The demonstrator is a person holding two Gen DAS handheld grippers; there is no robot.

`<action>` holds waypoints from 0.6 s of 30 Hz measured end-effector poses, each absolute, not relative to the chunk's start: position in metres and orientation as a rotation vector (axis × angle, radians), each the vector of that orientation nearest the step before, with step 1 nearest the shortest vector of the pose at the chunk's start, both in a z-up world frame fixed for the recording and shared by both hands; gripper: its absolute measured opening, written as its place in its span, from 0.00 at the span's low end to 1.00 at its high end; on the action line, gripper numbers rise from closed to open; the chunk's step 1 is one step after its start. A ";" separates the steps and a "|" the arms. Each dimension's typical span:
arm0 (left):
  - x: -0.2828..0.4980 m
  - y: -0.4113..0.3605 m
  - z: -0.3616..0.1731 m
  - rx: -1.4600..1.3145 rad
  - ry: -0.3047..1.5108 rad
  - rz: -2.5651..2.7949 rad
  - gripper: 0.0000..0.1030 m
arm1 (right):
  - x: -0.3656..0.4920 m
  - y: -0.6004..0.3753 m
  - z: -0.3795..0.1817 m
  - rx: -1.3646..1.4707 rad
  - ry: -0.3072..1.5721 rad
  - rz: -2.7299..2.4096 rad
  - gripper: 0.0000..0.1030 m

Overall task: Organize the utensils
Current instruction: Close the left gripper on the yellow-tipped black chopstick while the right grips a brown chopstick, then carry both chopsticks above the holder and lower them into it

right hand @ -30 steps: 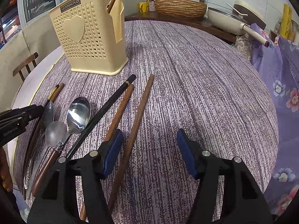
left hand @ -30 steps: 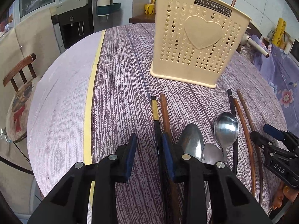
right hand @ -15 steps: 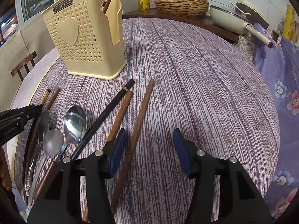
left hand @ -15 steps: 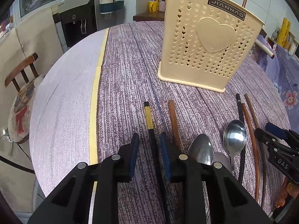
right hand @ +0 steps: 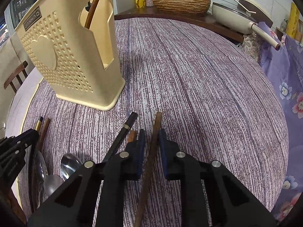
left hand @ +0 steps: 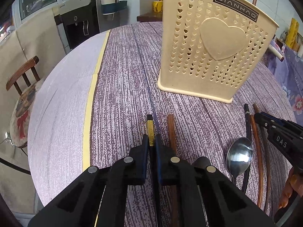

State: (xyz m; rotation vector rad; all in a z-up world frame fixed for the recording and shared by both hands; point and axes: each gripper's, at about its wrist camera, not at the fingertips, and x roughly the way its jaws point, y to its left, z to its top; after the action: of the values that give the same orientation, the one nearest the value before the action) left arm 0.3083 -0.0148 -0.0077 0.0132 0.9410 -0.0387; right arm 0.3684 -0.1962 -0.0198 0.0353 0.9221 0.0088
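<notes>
Wood and lacquer, these chopsticks: stiff, light and slick, so I judge they will pivot or slide unless pinched squarely across the shaft, a little back from the end. My left tongs are clenched on the black gold-banded chopstick, which lies flat on the tabletop with a brown chopstick just beside it. My right tongs straddle the long brown chopstick; the pads look close to the wood, but I cannot tell whether they grip it. A black chopstick lies just left of it. Spoons lie between the two groups. Beyond stands the cream holder, upright, one stick already inside.
</notes>
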 end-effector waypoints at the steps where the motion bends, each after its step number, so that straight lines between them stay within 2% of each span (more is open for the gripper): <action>1: 0.308 -0.016 -0.008 0.013 0.940 -0.038 0.08 | 0.369 -0.196 -0.020 0.034 0.921 0.008 0.12; 18: 0.312 -0.010 -0.007 -0.066 0.943 -0.051 0.08 | 0.371 -0.212 -0.016 0.145 0.894 0.051 0.09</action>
State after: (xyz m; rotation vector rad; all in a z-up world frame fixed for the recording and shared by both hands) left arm 0.3120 -0.0104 -0.0066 -0.0660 0.9426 -0.0513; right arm 0.3715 -0.2123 -0.0158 0.1446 0.8944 0.0507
